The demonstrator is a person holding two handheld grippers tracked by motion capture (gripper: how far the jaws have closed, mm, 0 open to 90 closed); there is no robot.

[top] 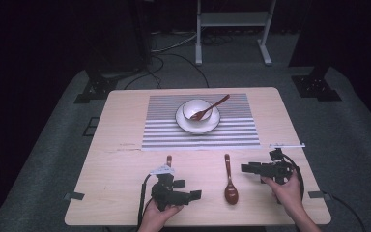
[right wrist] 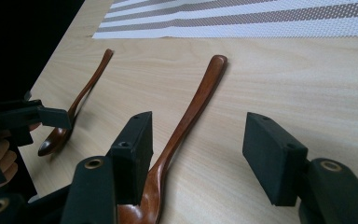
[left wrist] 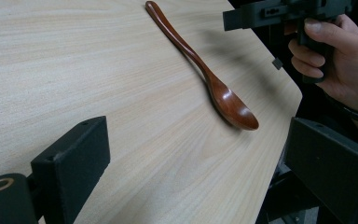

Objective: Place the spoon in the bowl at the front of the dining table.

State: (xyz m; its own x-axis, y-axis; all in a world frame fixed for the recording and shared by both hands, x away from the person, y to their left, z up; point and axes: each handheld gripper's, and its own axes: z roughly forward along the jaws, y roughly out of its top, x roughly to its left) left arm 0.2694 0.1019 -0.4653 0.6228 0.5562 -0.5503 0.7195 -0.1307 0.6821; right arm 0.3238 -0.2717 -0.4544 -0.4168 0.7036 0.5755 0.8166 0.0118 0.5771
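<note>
Two dark brown wooden spoons lie on the light wooden table. The middle spoon [top: 228, 179] [left wrist: 205, 70] [right wrist: 193, 102] lies between my two grippers, bowl end toward the front edge. My right gripper [top: 245, 168] [right wrist: 199, 128] points left at it, jaws open, its left jaw close beside the handle without pressing it. My left gripper [top: 188, 189] [left wrist: 196, 140] points right with open, empty jaws. It hangs over the second spoon [top: 169, 159] [right wrist: 81, 100], hiding that spoon's bowl end from above.
A white bowl [top: 196, 109] on a white plate [top: 197, 130] stands on a striped placemat [top: 164, 130] at the back, with a third wooden spoon [top: 212, 107] leaning in it. The table's front right corner [left wrist: 298, 93] is near the right hand.
</note>
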